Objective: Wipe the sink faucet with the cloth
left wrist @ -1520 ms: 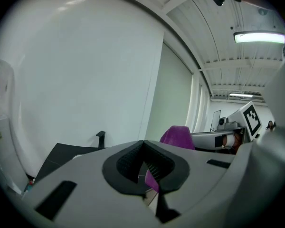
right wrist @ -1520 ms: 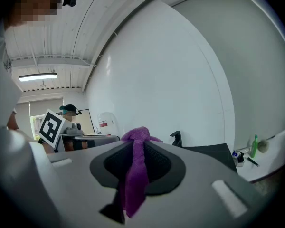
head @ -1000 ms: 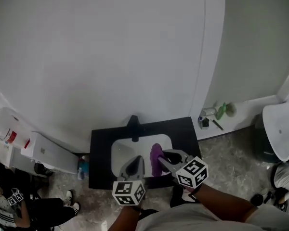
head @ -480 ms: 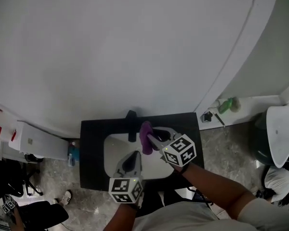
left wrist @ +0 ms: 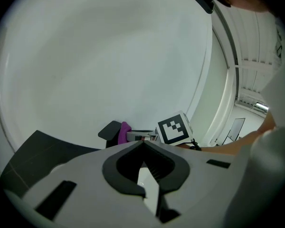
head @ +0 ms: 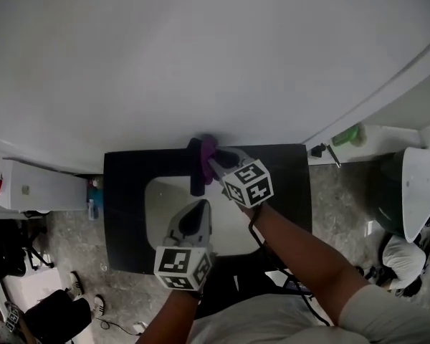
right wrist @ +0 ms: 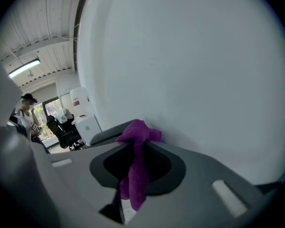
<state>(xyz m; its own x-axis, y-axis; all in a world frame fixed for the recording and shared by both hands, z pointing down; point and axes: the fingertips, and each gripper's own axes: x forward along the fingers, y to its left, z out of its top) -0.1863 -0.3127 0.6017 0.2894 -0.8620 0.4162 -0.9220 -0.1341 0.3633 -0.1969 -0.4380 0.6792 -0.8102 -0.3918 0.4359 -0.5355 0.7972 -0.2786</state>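
Note:
The black faucet [head: 196, 165] stands at the back of the white sink basin [head: 161, 205], set in a black counter [head: 122, 213]. My right gripper [head: 213, 165] is shut on a purple cloth [head: 208, 151], and the cloth lies against the top of the faucet. In the right gripper view the cloth [right wrist: 135, 163] hangs bunched between the jaws. My left gripper [head: 193, 221] hovers over the basin, shut with nothing in it. In the left gripper view the faucet [left wrist: 110, 131] and the cloth [left wrist: 123, 133] show ahead.
A white wall rises right behind the counter. A white cabinet [head: 25, 186] stands at the left and a blue bottle [head: 92, 199] on the floor beside the counter. A ledge with a green bottle [head: 350, 135] and a dark bin [head: 405, 199] sit at the right.
My right gripper carried the purple cloth from over the basin up and back onto the faucet. The head view has shifted; the left gripper has stayed over the basin.

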